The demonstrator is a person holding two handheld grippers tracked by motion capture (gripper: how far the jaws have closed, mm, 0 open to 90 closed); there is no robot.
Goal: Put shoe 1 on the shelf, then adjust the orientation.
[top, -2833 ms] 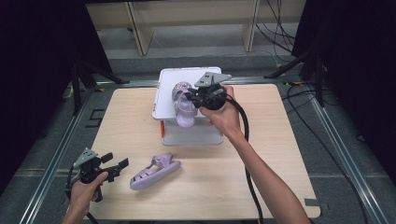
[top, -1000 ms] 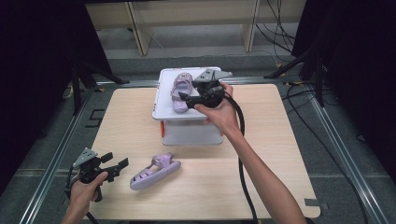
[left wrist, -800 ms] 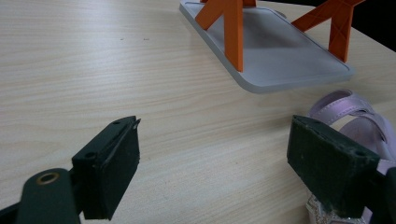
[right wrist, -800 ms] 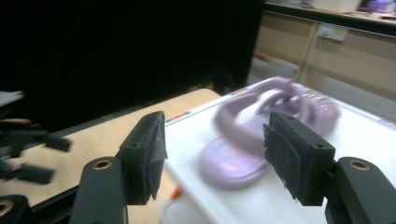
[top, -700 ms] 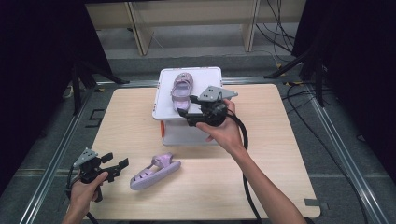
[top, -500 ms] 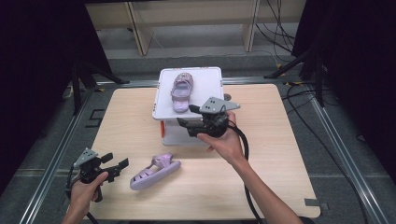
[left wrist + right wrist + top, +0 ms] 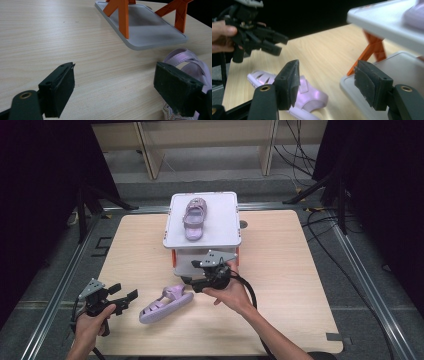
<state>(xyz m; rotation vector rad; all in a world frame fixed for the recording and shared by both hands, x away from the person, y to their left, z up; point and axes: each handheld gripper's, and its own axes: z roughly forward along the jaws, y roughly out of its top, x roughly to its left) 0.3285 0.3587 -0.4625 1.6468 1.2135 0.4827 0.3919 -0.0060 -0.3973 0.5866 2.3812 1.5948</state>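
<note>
The white stand (image 7: 220, 227) carries one purple sandal (image 7: 193, 218) on its top shelf, behind the right gripper (image 7: 192, 280). The second sandal (image 7: 166, 304) lies on the table (image 7: 300, 285) between both grippers, just ahead of the right gripper's released, empty jaws. The left gripper (image 7: 129, 296) is also open, with free table before it.

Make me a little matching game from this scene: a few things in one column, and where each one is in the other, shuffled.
Things:
1. shoe on the rack
2. shoe on the table
3. left claw
4. right claw

Places:
A. lying on the wooden tabletop between the two claws
B. at the near left of the table, open, beside a shoe
C. on the white top shelf
D. just in front of the rack, open, close above a shoe

Pairs: 1-C, 2-A, 3-B, 4-D
</note>
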